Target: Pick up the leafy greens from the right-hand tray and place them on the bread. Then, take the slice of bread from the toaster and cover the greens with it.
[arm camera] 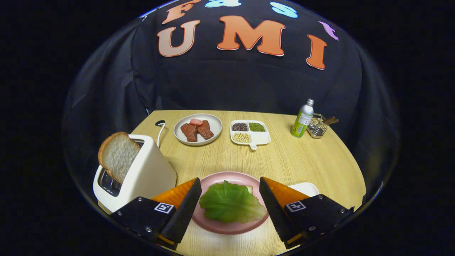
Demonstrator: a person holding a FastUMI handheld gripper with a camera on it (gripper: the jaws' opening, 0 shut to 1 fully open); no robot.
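Tongs (230, 202) wide open, seemingly above greens (231, 202)

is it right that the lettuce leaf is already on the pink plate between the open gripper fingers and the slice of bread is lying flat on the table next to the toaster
Not quite. In the gripper view the slice of bread is not lying on the table; it stands in the slot of the toaster. The rest holds: the lettuce leaf lies on the pink plate, between the fingers of the open gripper.

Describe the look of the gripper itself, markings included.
The gripper has two wedge-shaped fingers tapering forward, with ridged, saw-toothed inner faces. Each sits on a flat black mount fastened by small screws and carrying a square black-and-white tag. The jaws stand apart.
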